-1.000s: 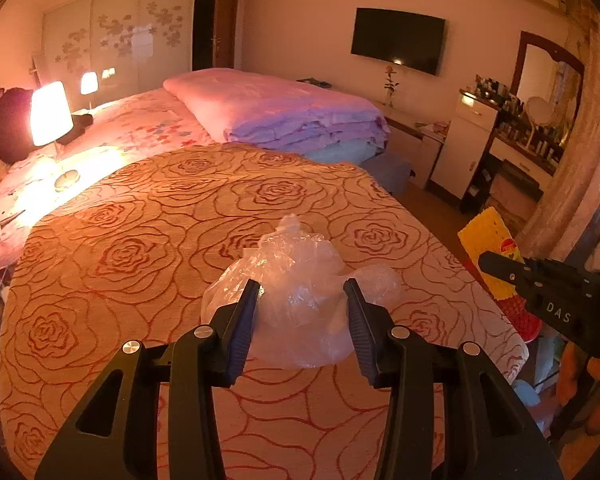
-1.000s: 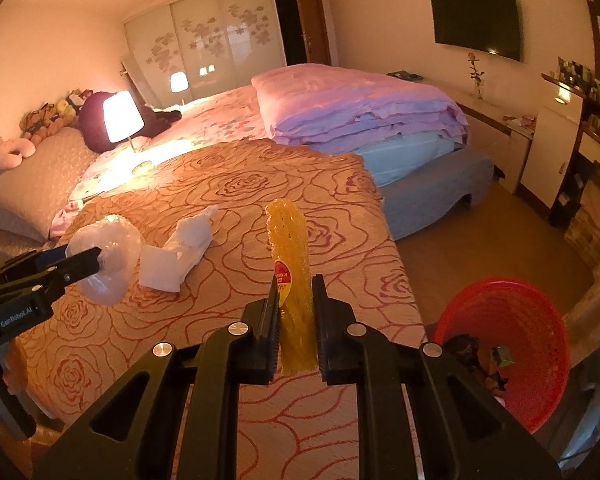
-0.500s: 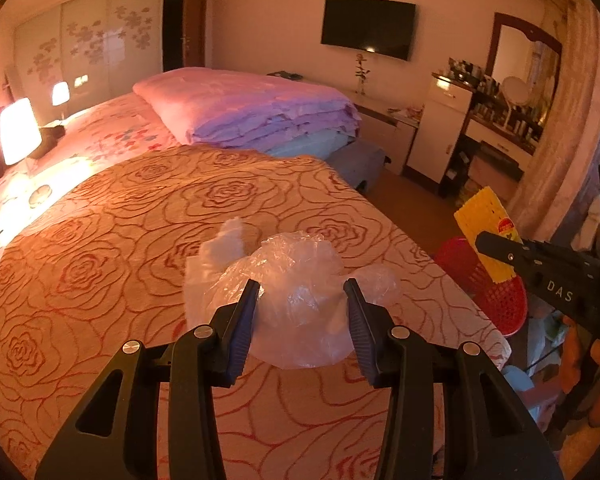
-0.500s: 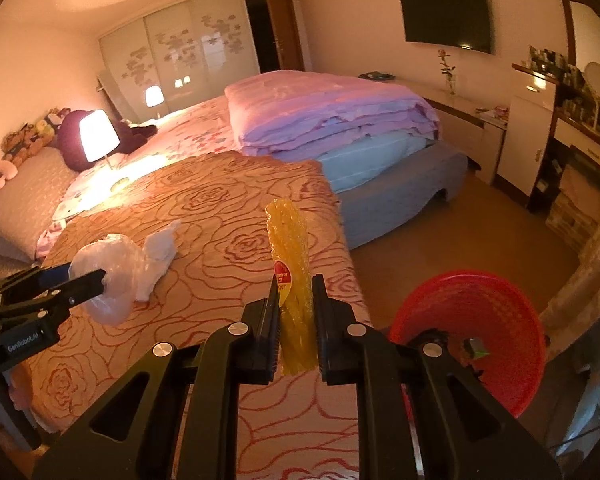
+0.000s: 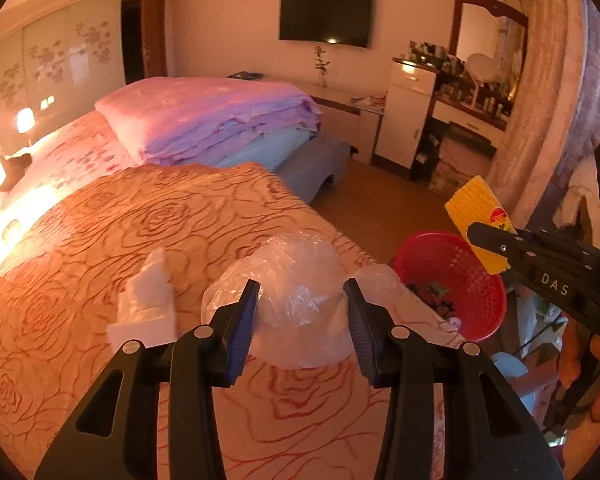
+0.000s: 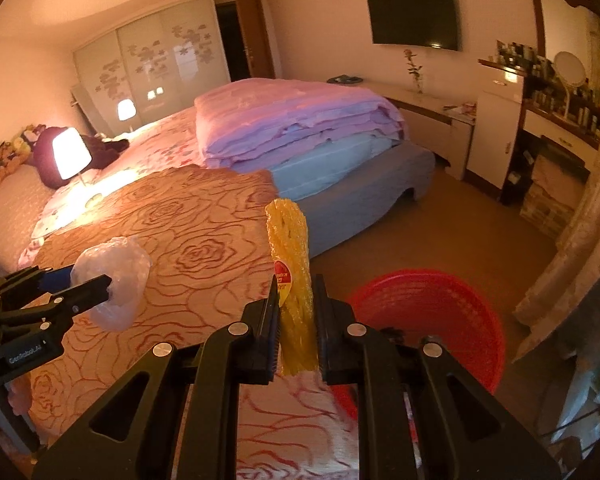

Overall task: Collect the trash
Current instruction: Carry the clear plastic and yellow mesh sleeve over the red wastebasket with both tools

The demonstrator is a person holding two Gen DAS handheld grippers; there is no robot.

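My left gripper [image 5: 300,300] is shut on a crumpled clear plastic bag [image 5: 300,296], held above the rose-patterned bedspread [image 5: 160,232]. My right gripper [image 6: 296,300] is shut on a yellow foam net sleeve [image 6: 290,256] with a red round sticker. That sleeve [image 5: 478,216] shows at the right of the left wrist view, above the red mesh trash basket [image 5: 452,276]. The basket [image 6: 432,316] stands on the floor beside the bed corner, some trash inside. A white crumpled tissue [image 5: 148,300] lies on the bedspread left of the bag. The bag [image 6: 116,280] also shows at left in the right wrist view.
Folded pink and lilac quilts [image 6: 300,128] are stacked on the bed beyond. A lit lamp [image 6: 70,154] and plush toys sit at the left. A white cabinet [image 5: 408,116], a dresser with mirror [image 5: 488,80] and a curtain [image 6: 572,240] line the right side. Brown floor [image 6: 440,232] lies between.
Both grippers have swung right with their loads. The red basket has come closer in both views, and the tissue has appeared on the bed left of the bag.
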